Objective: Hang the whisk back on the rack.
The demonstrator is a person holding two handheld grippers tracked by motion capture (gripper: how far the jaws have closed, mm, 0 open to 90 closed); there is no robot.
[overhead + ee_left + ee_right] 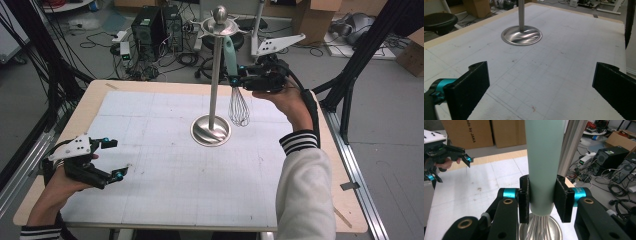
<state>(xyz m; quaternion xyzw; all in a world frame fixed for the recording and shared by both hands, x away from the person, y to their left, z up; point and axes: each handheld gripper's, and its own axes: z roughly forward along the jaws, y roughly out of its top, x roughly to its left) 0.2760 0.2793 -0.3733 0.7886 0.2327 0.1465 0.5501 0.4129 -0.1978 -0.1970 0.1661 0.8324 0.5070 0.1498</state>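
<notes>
A whisk (239, 107) with a pale green handle (544, 157) hangs upright beside the pole of a steel stand (216, 75). The top of the handle reaches the stand's hook ring (220, 26); whether it is hooked on I cannot tell. My right gripper (239, 75) comes in from the right, shut on the handle's lower end (541, 200), both pads against it. The wire loops hang over the table just right of the round base (211, 131). My left gripper (116, 158) rests low at the table's near left, open and empty (540, 85), pointing toward the base (521, 35).
A white gridded mat (165, 165) covers the wooden table (345, 200). Black frame struts (360, 55) stand to the right of the table. Computers (155, 25), cables and cardboard boxes (320, 15) lie on the floor beyond the far edge.
</notes>
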